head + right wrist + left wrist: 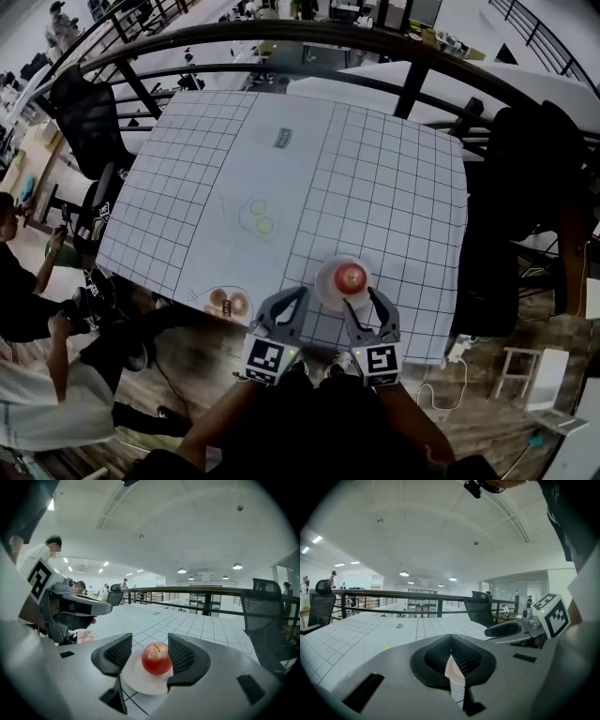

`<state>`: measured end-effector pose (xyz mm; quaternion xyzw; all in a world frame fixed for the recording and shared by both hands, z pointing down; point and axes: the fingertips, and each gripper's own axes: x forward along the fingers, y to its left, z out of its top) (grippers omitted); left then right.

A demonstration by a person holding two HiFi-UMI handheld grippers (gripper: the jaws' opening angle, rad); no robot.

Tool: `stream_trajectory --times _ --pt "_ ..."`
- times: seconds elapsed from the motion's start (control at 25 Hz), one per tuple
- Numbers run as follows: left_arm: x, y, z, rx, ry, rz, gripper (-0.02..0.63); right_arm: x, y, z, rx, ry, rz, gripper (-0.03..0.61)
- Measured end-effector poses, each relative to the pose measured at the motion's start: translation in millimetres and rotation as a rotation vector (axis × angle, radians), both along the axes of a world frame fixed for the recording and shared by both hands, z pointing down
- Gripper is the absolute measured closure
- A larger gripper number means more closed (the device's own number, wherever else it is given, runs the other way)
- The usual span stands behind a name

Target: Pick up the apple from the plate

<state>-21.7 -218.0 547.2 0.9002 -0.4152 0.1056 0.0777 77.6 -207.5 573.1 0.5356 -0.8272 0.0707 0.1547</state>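
Observation:
A red apple (352, 277) (156, 658) sits upright on a small white plate (330, 281) (140, 681) near the table's front edge. My right gripper (361, 302) (150, 654) stands open around the apple. Its right pad lies close against the fruit, and a gap shows on the left side. My left gripper (286, 305) (451, 638) hovers just left of the plate, shut with nothing between its pads. Part of the plate shows through the gap below its closed tips.
The white gridded table (375, 187) carries a plate with two green pieces (260, 216) at its middle, a plate with brown round items (228, 302) at the front left and a small label (282, 138) far back. A dark railing (281, 37) and black chairs ring it; a person (19, 281) sits left.

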Motion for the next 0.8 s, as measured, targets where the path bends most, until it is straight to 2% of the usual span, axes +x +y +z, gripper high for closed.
stream_trajectory --times 0.12,0.4,0.56,0.8 --pt "0.2 1.0 4.6 -0.016 -0.004 -0.007 0.594 -1.1 -3.0 13.7 -0.037 -0.014 -0.012 0.28" --pt "-9.2 -5.3 8.1 -0.028 -0.003 -0.049 0.594 -3.9 -19.5 44.6 -0.124 -0.017 -0.009 0.185" --pt "-10.5 -4.2 10.4 -0.024 0.001 -0.064 0.594 -5.4 -28.8 67.1 -0.196 -0.021 -0.002 0.158" --pt "-16.8 -5.9 15.3 -0.039 -0.013 -0.084 0.594 -2.0 -40.4 93.7 -0.237 0.014 0.013 0.15"
